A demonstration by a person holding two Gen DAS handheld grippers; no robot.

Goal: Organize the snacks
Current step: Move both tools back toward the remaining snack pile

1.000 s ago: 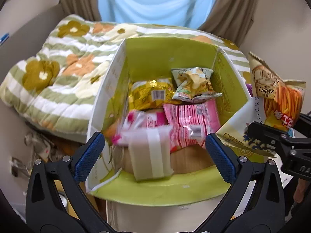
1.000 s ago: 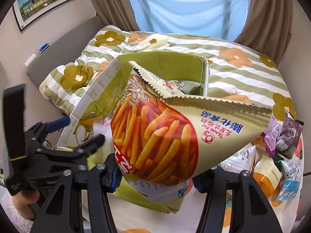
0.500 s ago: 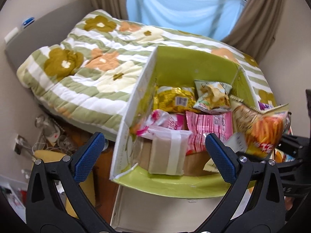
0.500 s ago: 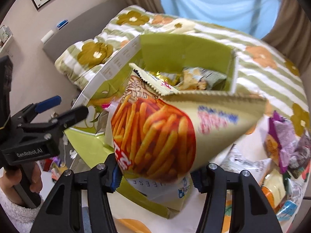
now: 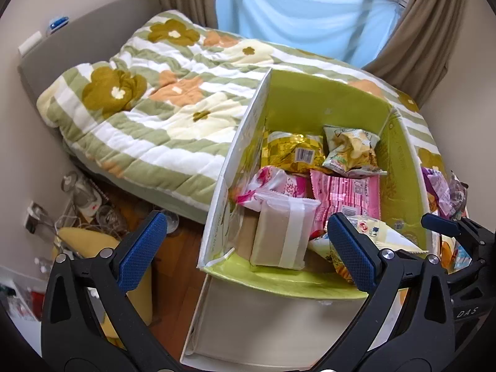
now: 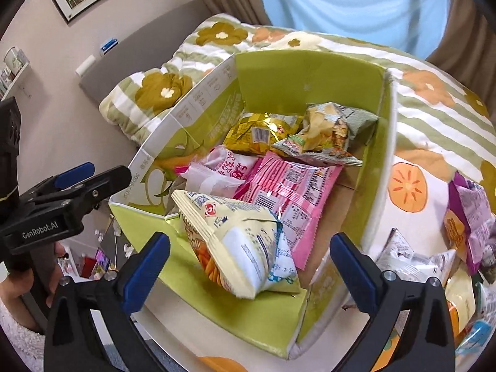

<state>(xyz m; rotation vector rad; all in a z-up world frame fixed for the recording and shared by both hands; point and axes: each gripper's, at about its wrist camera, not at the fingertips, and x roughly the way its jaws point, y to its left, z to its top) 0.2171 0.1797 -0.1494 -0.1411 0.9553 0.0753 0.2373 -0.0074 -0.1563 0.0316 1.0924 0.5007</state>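
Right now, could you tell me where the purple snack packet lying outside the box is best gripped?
Grip the purple packet by its crimped top edge, coming from above on the box's right. It lies among other loose packets, so only that upper edge seems free.

We see a table [image 6: 412, 158] under a white cloth printed with orange fruit slices, its far edge against the bed [image 5: 161, 99] with the flowered, green-striped quilt. At the table's left edge stands an open green cardboard box [image 6: 310, 71], its near flap folded down flat. Right of the box, toward the table's right edge, loose snack packets lie directly on the cloth: a purple packet [image 6: 471, 214], a white packet [image 6: 415, 257] just beside the box wall, and several more, partly cut off, at the near right corner.
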